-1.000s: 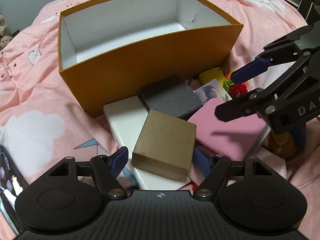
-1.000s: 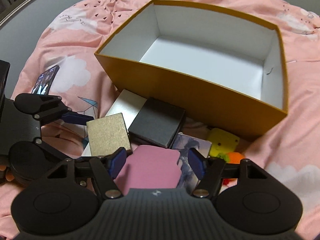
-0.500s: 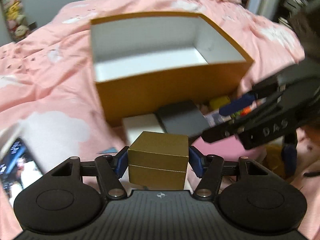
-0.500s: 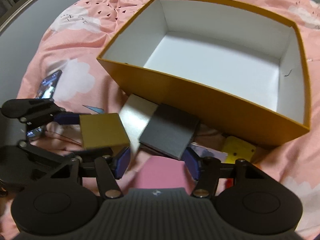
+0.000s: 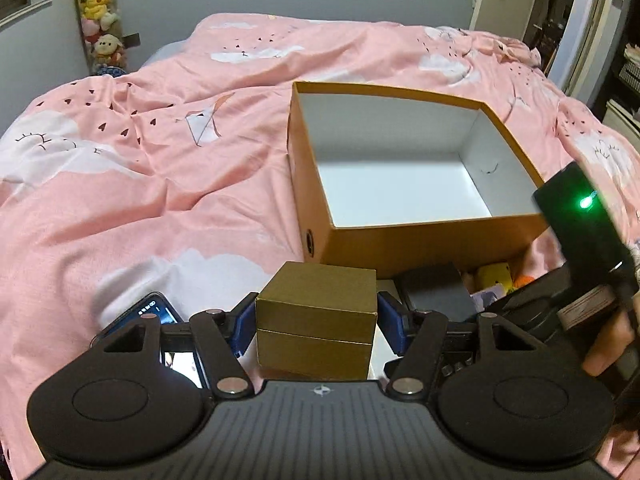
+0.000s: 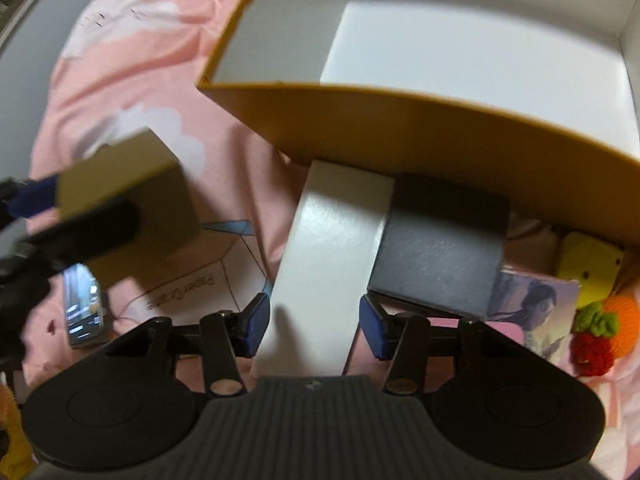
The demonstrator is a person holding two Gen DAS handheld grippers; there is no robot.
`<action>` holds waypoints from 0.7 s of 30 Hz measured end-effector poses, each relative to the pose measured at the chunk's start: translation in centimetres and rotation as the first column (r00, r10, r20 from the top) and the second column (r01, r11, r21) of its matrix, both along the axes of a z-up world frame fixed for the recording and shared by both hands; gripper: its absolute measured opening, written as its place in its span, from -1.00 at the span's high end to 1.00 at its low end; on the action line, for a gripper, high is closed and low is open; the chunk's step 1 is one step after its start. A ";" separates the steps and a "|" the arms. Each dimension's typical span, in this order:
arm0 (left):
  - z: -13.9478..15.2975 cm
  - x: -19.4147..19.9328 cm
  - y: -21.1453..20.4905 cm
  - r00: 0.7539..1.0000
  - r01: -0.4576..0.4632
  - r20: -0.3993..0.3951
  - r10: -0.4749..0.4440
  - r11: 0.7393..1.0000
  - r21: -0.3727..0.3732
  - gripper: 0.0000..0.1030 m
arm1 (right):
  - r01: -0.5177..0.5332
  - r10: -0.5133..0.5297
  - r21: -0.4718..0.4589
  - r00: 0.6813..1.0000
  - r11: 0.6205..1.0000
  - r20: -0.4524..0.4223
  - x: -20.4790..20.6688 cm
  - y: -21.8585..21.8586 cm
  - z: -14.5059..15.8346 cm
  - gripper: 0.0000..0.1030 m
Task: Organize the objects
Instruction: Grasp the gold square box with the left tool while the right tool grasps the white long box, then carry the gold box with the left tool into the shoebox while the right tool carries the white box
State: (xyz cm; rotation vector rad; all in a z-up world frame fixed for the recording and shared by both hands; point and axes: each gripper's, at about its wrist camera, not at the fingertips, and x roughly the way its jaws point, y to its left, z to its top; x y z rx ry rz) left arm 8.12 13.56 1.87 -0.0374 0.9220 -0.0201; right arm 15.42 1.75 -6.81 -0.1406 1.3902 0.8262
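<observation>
While my left claw (image 5: pixel 316 316) clamps gold box (image 5: pixel 316 320) above bed (image 5: pixel 160 184), right claw (image 6: pixel 314 322), just closing, straddles white box (image 6: pixel 328 264), pads not touching; stiff, light, smooth; grip long sides.

gold box (image 5: pixel 316 312) lifted, orange box (image 5: pixel 420 240) empty

The orange box (image 5: pixel 420 240) stands open-topped with nothing inside, so its white floor is free from above. Against its near wall crowd a white box (image 6: pixel 328 272), a dark grey box (image 6: pixel 440 248), a yellow toy (image 6: pixel 588 268) and a picture card (image 6: pixel 536 304), blocking a low approach there. Left of the orange box, bare pink bedding (image 5: pixel 160 184) gives free passage, apart from a phone (image 5: pixel 160 312).
</observation>
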 end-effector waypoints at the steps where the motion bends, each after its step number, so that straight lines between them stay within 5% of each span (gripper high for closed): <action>1: -0.1 0.0 0.1 1.000 0.000 -0.001 0.000 1.000 -0.005 -0.38 | 0.003 -0.003 -0.014 1.000 1.000 0.002 -0.1 0.3 -0.2 -0.03; 13: -1.0 0.2 1.0 1.000 -0.013 -0.015 0.013 0.999 -0.038 -0.39 | 0.072 -0.076 -0.055 0.994 0.996 -0.084 0.7 1.5 -3.2 -0.25; 21: -0.2 -0.3 0.6 1.000 -0.019 -0.002 0.019 0.999 -0.028 -0.38 | 0.043 -0.042 0.012 0.997 0.999 -0.059 0.1 -0.3 -0.8 -0.22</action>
